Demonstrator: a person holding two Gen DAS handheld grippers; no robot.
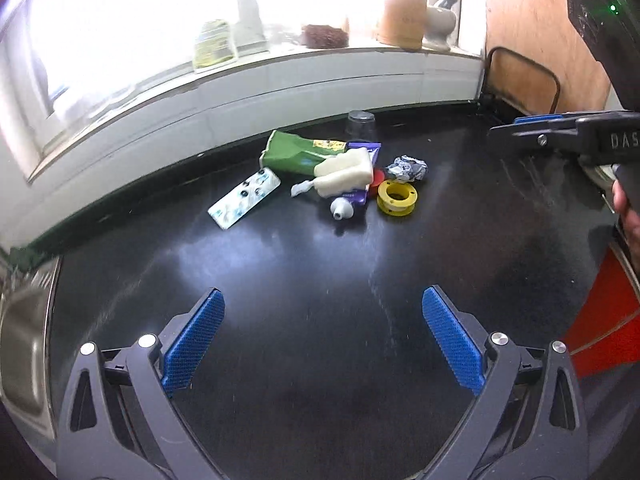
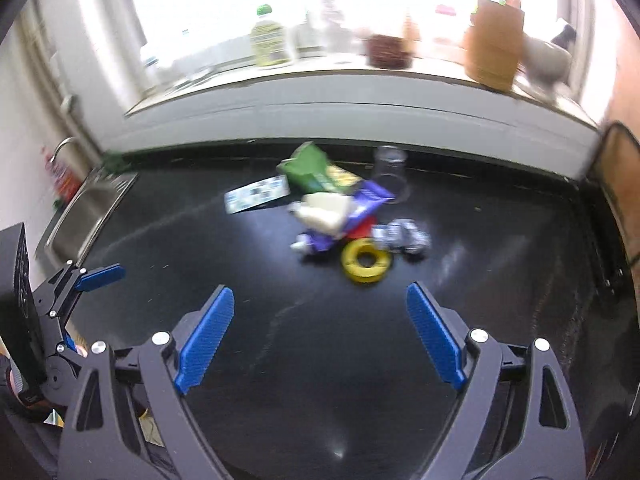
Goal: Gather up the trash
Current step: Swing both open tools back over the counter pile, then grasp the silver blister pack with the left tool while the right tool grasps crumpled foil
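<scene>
So the trash pile sits toward the back edge of the bench (image 1: 320,300): blister pack (image 1: 244,199) leftmost with its long axis running diagonally, then green carton (image 1: 298,152), tube (image 1: 348,204), yellow ring (image 1: 396,197), crumpled foil (image 1: 406,168). Left hand-held gripper (image 1: 323,320) and right hand-held gripper (image 2: 320,320) are both spread, holding nothing, pile straight ahead. I'd guess the right one's nearer the ring.

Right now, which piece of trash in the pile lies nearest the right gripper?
The yellow ring-shaped spool, at the pile's near edge, ahead of the open right gripper; the other pieces lie behind it.
</scene>
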